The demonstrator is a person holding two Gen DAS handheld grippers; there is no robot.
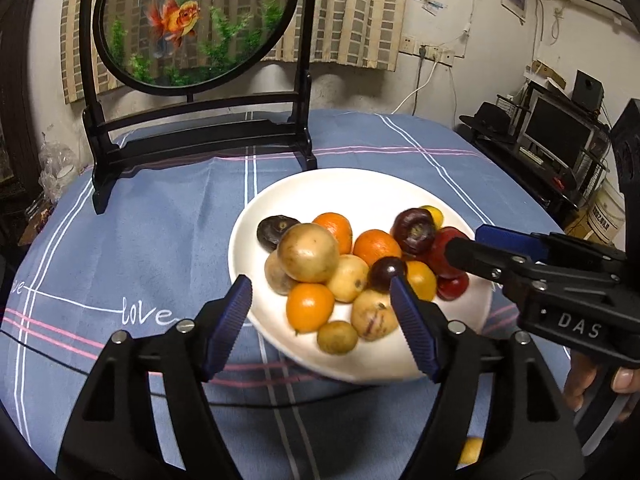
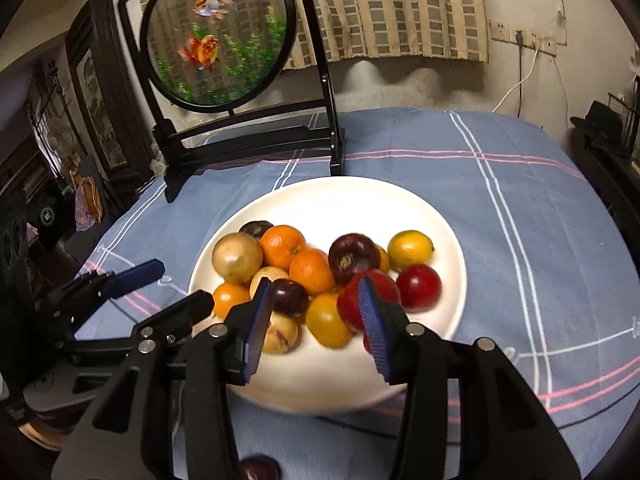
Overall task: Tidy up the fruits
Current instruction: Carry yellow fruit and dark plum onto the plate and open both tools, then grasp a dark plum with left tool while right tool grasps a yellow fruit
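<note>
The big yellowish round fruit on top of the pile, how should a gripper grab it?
Grip the big yellowish fruit across its widest middle, coming down from above. It sits highest on the white plate, resting on other fruit, so its top and sides look free. It's round and smooth, so a grip off its middle would probably slip.

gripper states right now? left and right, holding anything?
Left gripper: open, holding nothing, above the near rim of the white plate.
Right gripper: open, holding nothing, over the fruit on the plate.
</note>
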